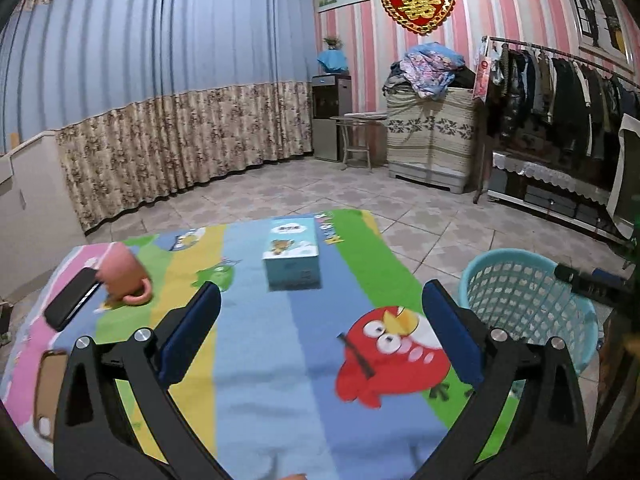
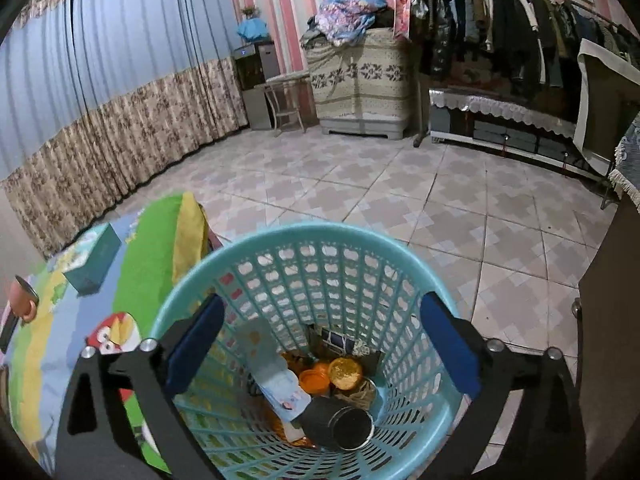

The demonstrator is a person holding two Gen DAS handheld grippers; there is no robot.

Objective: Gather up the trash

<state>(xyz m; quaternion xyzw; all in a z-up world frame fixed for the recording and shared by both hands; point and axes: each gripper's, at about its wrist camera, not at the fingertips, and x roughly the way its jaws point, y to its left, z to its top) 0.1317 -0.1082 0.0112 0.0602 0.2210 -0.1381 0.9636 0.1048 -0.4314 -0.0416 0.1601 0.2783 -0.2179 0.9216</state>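
1. Left fingers gape wide and empty over the desk
2. Right fingers gape wide and empty above the basket, trash at its bottom
3. Basket stands right of the desk, nearer the right hand

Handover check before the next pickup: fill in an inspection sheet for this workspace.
Surface: cartoon-print cloth covering the table, with a red bird picture.
Job's things: turquoise perforated plastic basket on the floor beside the table; inside lie a dark metal can, orange round lids and a printed paper packet.
Clutter: pale blue tissue box, pink ceramic mug lying on its side, black phone, brown phone case.
Grippers: left gripper open over the cloth, holding nothing; right gripper open above the basket, holding nothing.
Cables: nothing seen.
Surroundings: tiled floor, curtains, clothes rack.
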